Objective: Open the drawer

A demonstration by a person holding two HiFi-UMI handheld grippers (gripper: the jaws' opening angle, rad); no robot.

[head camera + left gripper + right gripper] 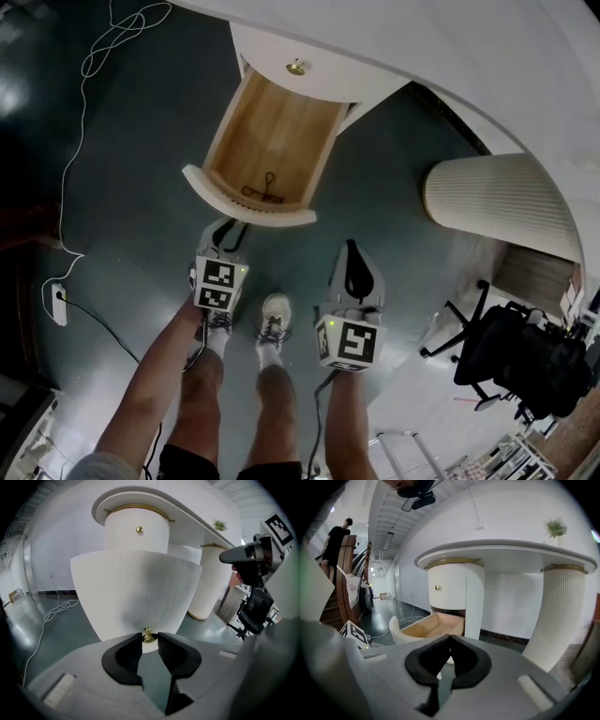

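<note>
Under the counter [450,47] edge, the drawer [281,122] stands pulled well out, at 12 o'clock from the left gripper [228,230], whose jaws pinch the brass knob [149,635] on its front. At 4 o'clock of the drawer, the right gripper [450,638] hangs empty, jaws closed together.

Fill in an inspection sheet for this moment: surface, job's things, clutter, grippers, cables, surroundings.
Surface: dark green floor below a white desk.
Job's things: lower drawer pulled well out; knobbed front above it closed.
Clutter: one small black item in the drawer; what it is cannot be told.
Grippers: left hand-held gripper shut on the drawer's brass knob; right hand-held gripper shut, empty.
Cables: white cable looping over the floor; plug strip with a black lead.
Surroundings: ribbed column, black office chair, person on stairs.
</note>
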